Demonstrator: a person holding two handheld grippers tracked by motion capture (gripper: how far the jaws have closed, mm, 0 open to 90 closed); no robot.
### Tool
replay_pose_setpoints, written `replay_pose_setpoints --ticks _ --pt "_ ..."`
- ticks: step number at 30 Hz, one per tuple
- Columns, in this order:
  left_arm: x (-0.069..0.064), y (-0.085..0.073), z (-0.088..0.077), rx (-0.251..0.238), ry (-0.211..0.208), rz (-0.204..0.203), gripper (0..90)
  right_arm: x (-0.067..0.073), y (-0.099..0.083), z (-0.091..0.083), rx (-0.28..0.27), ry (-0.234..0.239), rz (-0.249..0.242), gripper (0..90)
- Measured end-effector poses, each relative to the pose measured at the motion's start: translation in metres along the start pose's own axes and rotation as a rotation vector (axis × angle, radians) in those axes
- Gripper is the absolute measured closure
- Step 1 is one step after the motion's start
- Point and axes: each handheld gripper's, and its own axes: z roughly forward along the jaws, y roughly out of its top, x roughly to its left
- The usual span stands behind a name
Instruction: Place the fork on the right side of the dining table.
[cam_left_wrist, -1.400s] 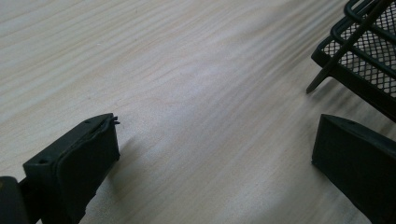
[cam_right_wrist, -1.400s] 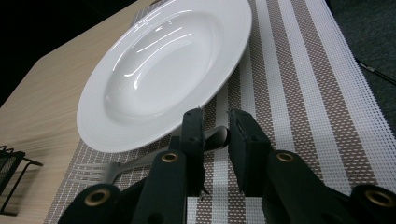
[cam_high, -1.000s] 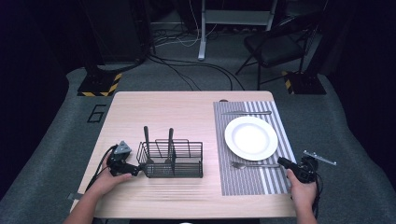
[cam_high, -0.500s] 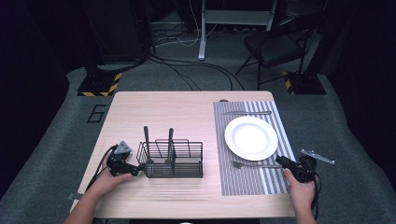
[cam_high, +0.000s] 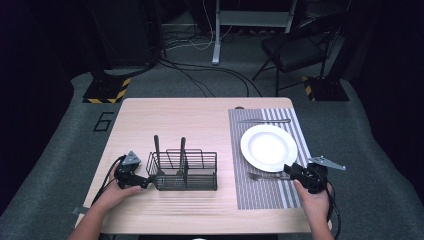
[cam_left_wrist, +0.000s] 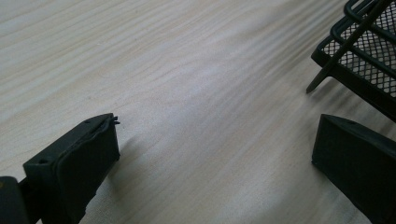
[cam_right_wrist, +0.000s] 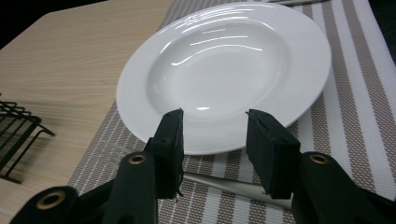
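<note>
A white plate (cam_high: 268, 147) sits on a striped placemat (cam_high: 260, 197), with a knife (cam_high: 263, 120) beyond it and a fork (cam_high: 266, 176) on its near side. My right gripper (cam_high: 290, 171) hovers at the fork's handle end. In the right gripper view its jaws (cam_right_wrist: 215, 116) have just been opening and are open with nothing between them. The fork handle (cam_right_wrist: 219, 183) lies on the mat beneath them, and the plate (cam_right_wrist: 224, 70) is just ahead. My left gripper (cam_high: 144, 182) rests beside a black wire caddy (cam_high: 185, 171). It stands wide open (cam_left_wrist: 217, 126) over bare wood.
Two dark utensil handles (cam_high: 156, 150) stand upright in the caddy, whose mesh corner (cam_left_wrist: 369, 56) shows in the left gripper view. The wooden table (cam_high: 190, 125) has bare room at the back left. A chair (cam_high: 295, 50) and cables are on the floor beyond.
The right gripper's jaws have spread apart and the hand has lifted a little above the mat. The fork lies where it was. The left hand has stayed put.
</note>
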Motion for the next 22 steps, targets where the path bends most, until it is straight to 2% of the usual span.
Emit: replay_pose_setpoints --ticks 1,4,5,11,15,16,17,18,20,22 --pt "0.0 0.0 0.0 0.0 0.0 0.0 0.2 0.006 0.002 0.001 0.0 0.013 -0.016 55.8" --pt "0.0 0.0 0.0 0.0 0.0 0.0 0.2 0.011 0.003 0.001 0.001 0.02 -0.027 55.6" --pt "0.0 0.0 0.0 0.0 0.0 0.0 0.2 0.017 0.005 0.003 0.005 0.037 -0.042 55.3" --pt "0.0 0.0 0.0 0.0 0.0 0.0 0.2 0.028 0.006 0.008 0.021 0.06 -0.07 54.1" --pt "0.0 0.0 0.0 0.0 0.0 0.0 0.2 0.037 0.005 0.013 0.036 0.09 -0.095 53.6" --pt "0.0 0.0 0.0 0.001 0.0 0.0 0.2 0.042 0.004 0.015 0.042 0.108 -0.116 52.6" --pt "0.0 0.0 0.0 0.001 0.0 0.0 0.2 0.042 0.004 0.015 0.042 0.108 -0.116 52.6" --pt "0.0 0.0 0.0 0.0 0.0 0.0 0.2 0.049 0.002 0.018 0.047 0.125 -0.161 50.9" --pt "0.0 0.0 0.0 0.0 0.0 -0.001 0.2 0.052 0.001 0.02 0.045 0.133 -0.178 50.5" --pt "0.0 0.0 0.0 0.0 0.0 -0.001 0.2 0.061 -0.003 0.023 0.048 0.148 -0.231 49.0"
